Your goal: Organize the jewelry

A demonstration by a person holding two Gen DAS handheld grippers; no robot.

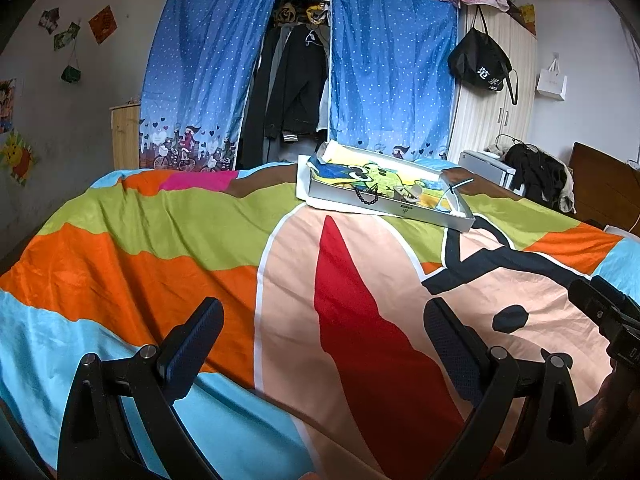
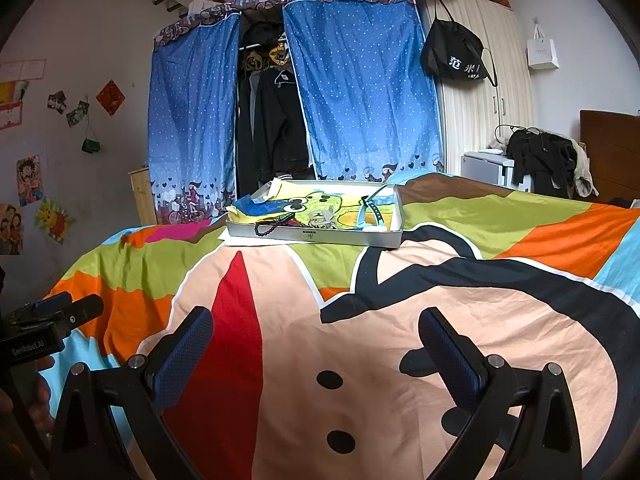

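A black bead bracelet (image 1: 369,197) drapes over the near rim of the shallow grey tray (image 1: 432,216) at the bed's far edge, the left gripper (image 1: 324,322) spread empty well short, while from the right the bracelet (image 2: 267,227) hangs likewise, right gripper (image 2: 316,330) apart.

Dim, soft daylight; sharp focus, heavy fisheye bending, dark vignetted corners.

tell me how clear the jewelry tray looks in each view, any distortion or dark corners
Left wrist view: the tray sits far off, its bead bracelet small but sharp; the fisheye bows the bedspread and blackens the corners. Right wrist view: same vignetting, soft even light without glare, tray contents too small to make out.
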